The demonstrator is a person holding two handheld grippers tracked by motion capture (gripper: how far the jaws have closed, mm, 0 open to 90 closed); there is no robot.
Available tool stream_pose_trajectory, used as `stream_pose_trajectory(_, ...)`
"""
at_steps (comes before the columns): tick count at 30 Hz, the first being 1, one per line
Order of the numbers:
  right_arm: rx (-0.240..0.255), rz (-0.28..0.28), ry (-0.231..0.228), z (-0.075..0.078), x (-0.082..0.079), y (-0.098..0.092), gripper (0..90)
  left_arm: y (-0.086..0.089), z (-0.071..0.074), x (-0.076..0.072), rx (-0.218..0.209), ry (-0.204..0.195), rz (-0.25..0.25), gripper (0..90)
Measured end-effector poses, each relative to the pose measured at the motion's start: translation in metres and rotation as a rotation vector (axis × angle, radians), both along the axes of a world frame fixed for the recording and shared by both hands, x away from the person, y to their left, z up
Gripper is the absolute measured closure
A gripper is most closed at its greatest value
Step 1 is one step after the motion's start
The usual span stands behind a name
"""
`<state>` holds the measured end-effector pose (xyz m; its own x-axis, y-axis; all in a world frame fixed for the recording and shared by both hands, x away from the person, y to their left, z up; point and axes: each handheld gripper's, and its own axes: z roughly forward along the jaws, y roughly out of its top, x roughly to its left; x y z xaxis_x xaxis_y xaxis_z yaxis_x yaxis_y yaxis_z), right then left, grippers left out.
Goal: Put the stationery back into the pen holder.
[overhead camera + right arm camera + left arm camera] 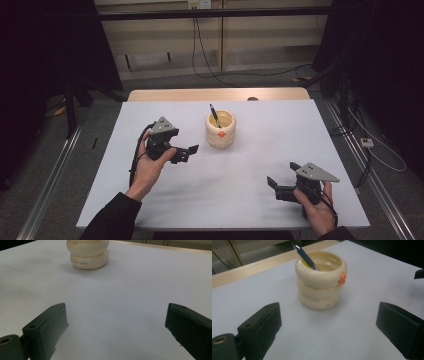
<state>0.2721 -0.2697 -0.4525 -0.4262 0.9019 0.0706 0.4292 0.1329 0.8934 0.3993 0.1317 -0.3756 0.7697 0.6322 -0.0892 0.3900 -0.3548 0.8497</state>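
A cream ringed pen holder (220,129) with a blue pen (215,115) stands mid-bench (280,130), just right of the left gripper (186,152). The right gripper (283,180) sits well apart, near right. Both jaws gape, empty.

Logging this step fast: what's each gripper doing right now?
Left gripper: open, empty, near the cream cup.
Right gripper: open, empty, over the table.

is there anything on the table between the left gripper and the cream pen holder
No. In the left gripper view, bare white table runs from the open left gripper to the cream pen holder; the high view agrees.
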Motion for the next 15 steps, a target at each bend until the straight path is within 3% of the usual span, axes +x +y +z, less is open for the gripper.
stream_pose_trajectory(8, -0.002, -0.002, 0.000, 0.000, 0.000, 0.000, 3.9, 0.020, -0.013, -0.020, 0.014, -0.006, 0.053, 6.2)
stream_pose_trajectory(15, -0.003, -0.004, 0.001, 0.000, 0.000, 0.000, 3.9, 0.030, -0.022, -0.036, 0.035, -0.011, 0.054, 6.3)
